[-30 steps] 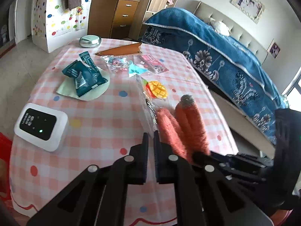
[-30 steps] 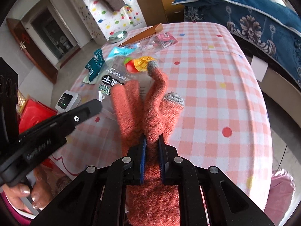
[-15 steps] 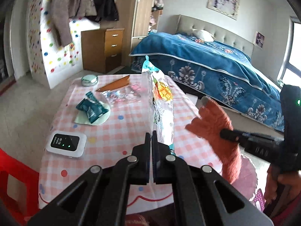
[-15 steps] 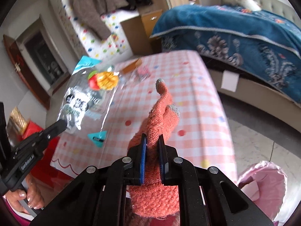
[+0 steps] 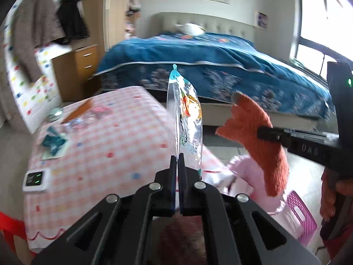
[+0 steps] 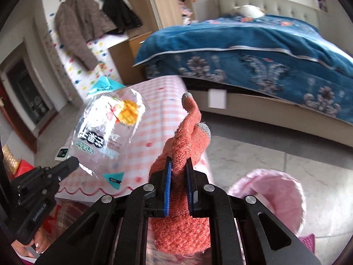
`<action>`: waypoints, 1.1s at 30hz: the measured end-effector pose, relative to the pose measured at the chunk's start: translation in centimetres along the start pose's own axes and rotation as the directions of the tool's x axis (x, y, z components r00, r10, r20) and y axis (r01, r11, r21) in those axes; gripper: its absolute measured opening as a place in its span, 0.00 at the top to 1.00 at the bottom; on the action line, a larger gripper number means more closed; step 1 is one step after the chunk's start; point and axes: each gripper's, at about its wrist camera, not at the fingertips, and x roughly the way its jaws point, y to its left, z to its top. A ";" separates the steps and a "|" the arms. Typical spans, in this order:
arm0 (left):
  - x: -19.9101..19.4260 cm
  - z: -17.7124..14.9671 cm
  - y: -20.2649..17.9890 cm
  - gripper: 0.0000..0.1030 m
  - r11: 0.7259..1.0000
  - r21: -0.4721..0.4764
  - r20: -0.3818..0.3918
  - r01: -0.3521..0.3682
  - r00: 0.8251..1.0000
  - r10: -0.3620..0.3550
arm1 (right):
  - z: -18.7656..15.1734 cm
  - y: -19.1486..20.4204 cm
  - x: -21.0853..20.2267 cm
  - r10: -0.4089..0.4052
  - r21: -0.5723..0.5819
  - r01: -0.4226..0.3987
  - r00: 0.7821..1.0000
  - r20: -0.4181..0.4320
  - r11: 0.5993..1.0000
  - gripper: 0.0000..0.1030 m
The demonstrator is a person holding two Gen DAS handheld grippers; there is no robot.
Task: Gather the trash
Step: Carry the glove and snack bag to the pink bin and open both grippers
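Left gripper [image 5: 177,162] pinched tight on a clear snack bag [image 5: 187,121], up in the air past the table's [image 5: 99,154] right edge. Right gripper [image 6: 178,167] squeezed shut on an orange glove [image 6: 187,132], over open floor [image 6: 253,154]. Near right, a pink bin [image 6: 286,190], inside hidden.

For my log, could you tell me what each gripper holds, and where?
Left gripper: plastic bag, bottom edge. Right gripper: orange glove, mid-palm.

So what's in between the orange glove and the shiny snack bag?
Nothing is held there. In the left wrist view, an open gap separates the orange glove from the snack bag, with only the bed far behind.
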 end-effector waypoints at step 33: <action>11.9 0.4 -16.7 0.56 0.928 0.266 -0.279 0.262 0.942 -0.186 | -5.3 -17.6 -2.9 -0.275 0.333 0.269 0.961 -0.030 0.904 0.69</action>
